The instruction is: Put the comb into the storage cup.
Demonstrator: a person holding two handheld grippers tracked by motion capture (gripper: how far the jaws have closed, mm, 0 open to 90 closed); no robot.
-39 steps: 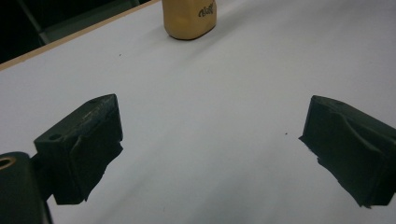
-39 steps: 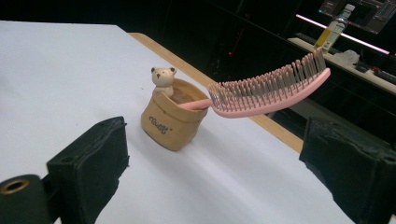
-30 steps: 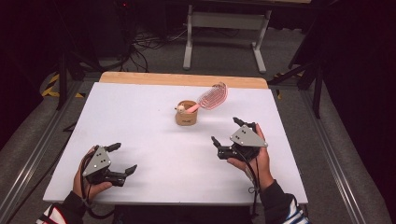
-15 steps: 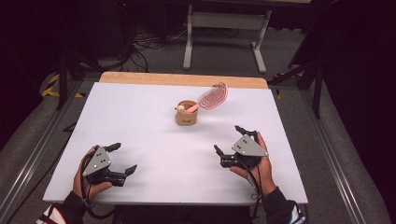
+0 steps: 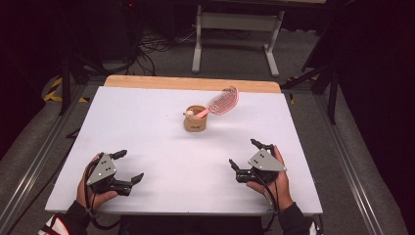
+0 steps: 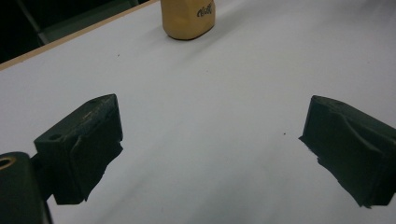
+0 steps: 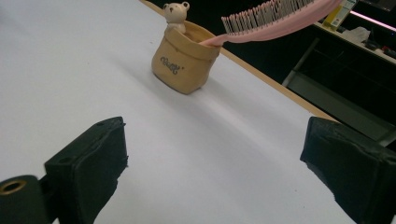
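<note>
A tan fabric pouch [image 5: 195,120] stands upright on the white bench [image 5: 147,132], a little beyond the middle and nearer the far wooden edge than the person. A pink hairbrush [image 5: 221,103] sits in it handle-down, its oval bristled head leaning out over the rim toward the right and away from the person. A small cream bear figure [image 5: 189,114] pokes up at the pouch's left rim. In the right gripper view the pouch [image 7: 184,63] shows dark script lettering on its front, the bear [image 7: 176,15] rises at its back edge, and the brush head [image 7: 275,16] hangs out past the rim with its bristles pointing down.

The left tool [image 5: 126,166] rests low at the near left of the bench, held in the person's left hand [image 5: 93,193], jaws spread wide with nothing between them. In the left gripper view only bare white bench lies between the jaws, with the pouch's base [image 6: 187,18] far ahead.

The right tool [image 5: 243,154] sits at the near right, gripped by the right hand [image 5: 274,183], likewise released and holding nothing. Both tools are well apart from the pouch and from each other.
</note>
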